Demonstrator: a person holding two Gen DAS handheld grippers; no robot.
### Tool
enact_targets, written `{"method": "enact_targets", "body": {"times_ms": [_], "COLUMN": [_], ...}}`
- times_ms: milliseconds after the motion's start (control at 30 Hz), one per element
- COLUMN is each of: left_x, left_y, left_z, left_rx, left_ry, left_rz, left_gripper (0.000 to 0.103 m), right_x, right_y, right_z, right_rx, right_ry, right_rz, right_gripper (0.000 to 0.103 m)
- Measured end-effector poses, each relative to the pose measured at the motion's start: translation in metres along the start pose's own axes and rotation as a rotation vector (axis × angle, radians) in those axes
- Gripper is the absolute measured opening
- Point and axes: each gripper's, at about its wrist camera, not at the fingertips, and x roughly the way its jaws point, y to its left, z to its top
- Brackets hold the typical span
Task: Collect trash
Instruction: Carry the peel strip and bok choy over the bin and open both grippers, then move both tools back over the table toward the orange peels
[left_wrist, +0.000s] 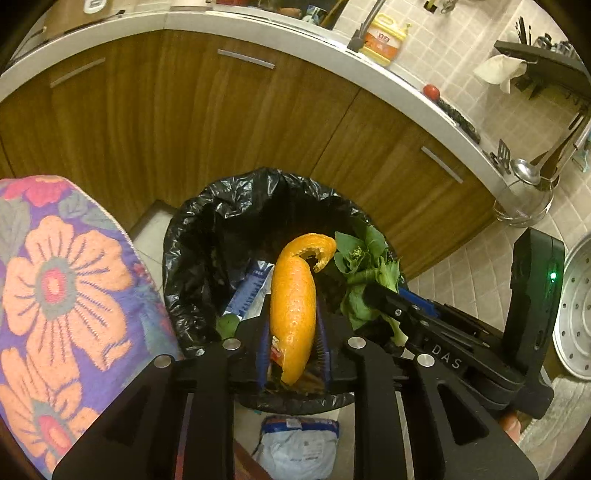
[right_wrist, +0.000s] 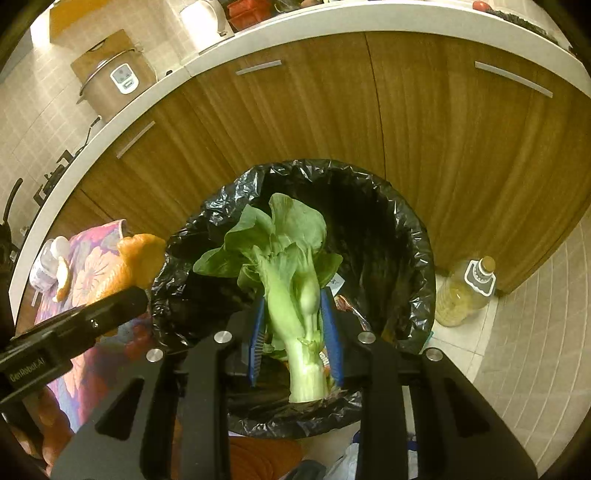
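Observation:
A bin lined with a black bag (left_wrist: 184, 229) stands on the floor in front of the wooden cabinets. My left gripper (left_wrist: 293, 306) hangs over its mouth, shut on a curled orange peel (left_wrist: 293, 295) that stands up between the blue pads. In the right wrist view my right gripper (right_wrist: 293, 299) is also over the bin (right_wrist: 417, 240), shut on a bok choy (right_wrist: 288, 280) by its pale stalk, leaves pointing away. Each gripper shows in the other's view: the right gripper (left_wrist: 373, 295) with greens, the left gripper (right_wrist: 136, 295) with the peel (right_wrist: 142, 254).
A floral cloth (left_wrist: 55, 295) covers something left of the bin. A blue and white wrapper (left_wrist: 251, 291) lies inside the bin. A plastic package (left_wrist: 299, 443) lies on the floor on the bin's near side. An oil bottle (right_wrist: 465, 295) stands right of the bin. Cabinet doors (left_wrist: 184, 122) rise behind.

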Motion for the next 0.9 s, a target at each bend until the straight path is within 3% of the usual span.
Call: {"method": "enact_targets", "body": {"times_ms": [167,200,233,300,767,900], "left_x": [-0.002,-0.003,-0.005,-0.011,-0.074,-0.105], "left_y": [0.000,0.000,0.001,0.001,0.005,0.007], "left_z": [0.003,0.003,0.003,0.002,-0.019,-0.030], "left_rx": [-0.004,-0.005,-0.006,-0.010,-0.004,0.015], "left_ry": [-0.005,-0.007,-0.011,-0.020,-0.132,-0.186], "left_rz": [-0.010,-0.013,-0.019,-0.027,-0.030,-0.007], "left_gripper": [0.035,0.038,0.040,0.045,0.045,0.051], "right_x": [0.001,0.002,0.000,-0.005,-0.038,-0.049], "right_y": [0.000,-0.001,-0.001,0.001,0.037,0.062], "right_z": [0.002,0.002,0.002,0.002,-0.003,-0.008], "right_rx": [0.014,0.014,0.013,0.000,-0.066,-0.108], "right_ry": [0.010,0.007,-0.003,-0.023,-0.063,-0.077], "right_rz": [0.012,0.013,0.010,-0.004,0.053,0.075], "right_gripper": [0.031,0.033,0.043,0.048,0.048,0.048]}}
